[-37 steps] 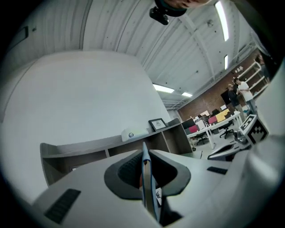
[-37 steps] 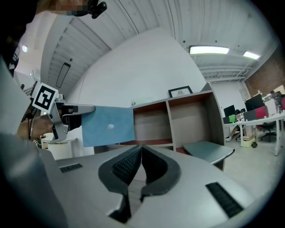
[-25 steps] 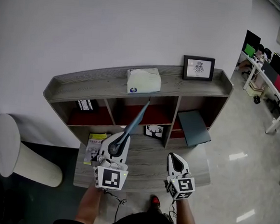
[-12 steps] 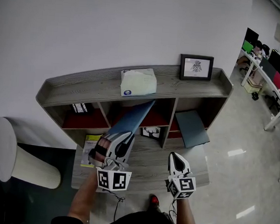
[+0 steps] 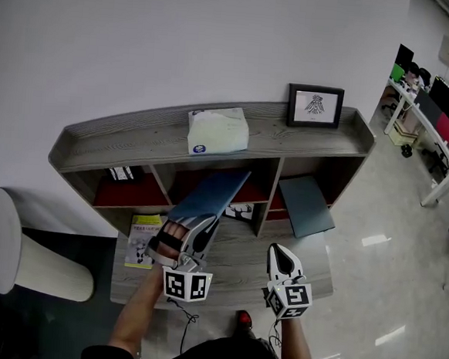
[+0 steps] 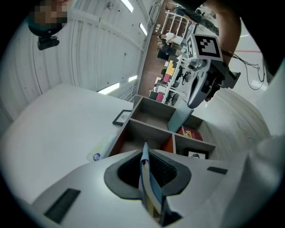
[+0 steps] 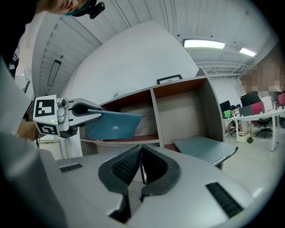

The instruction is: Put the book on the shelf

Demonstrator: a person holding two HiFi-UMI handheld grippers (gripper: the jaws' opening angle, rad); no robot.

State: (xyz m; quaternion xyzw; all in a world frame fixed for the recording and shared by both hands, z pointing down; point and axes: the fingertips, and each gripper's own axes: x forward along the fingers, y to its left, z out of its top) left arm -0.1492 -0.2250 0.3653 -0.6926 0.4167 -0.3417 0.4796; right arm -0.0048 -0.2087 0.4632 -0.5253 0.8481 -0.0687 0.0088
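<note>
A thin blue book is clamped by one edge in my left gripper, which is shut on it. The book lies almost flat, and its far end reaches the mouth of the middle cubby of the grey wooden shelf. In the left gripper view the book's edge runs between the jaws toward the cubbies. My right gripper hovers over the lower ledge to the right, shut and empty. The right gripper view shows the book held level by the left gripper in front of the shelf.
A tissue box and a framed picture stand on the shelf top. A grey-blue board leans out of the right cubby. A yellow-green booklet lies on the ledge's left. A small deer picture sits beside the book. Office desks stand far right.
My left gripper has rolled, turning the book from edge-up to nearly flat, and has sunk and moved toward the middle cubby. The right gripper has shifted only slightly.
</note>
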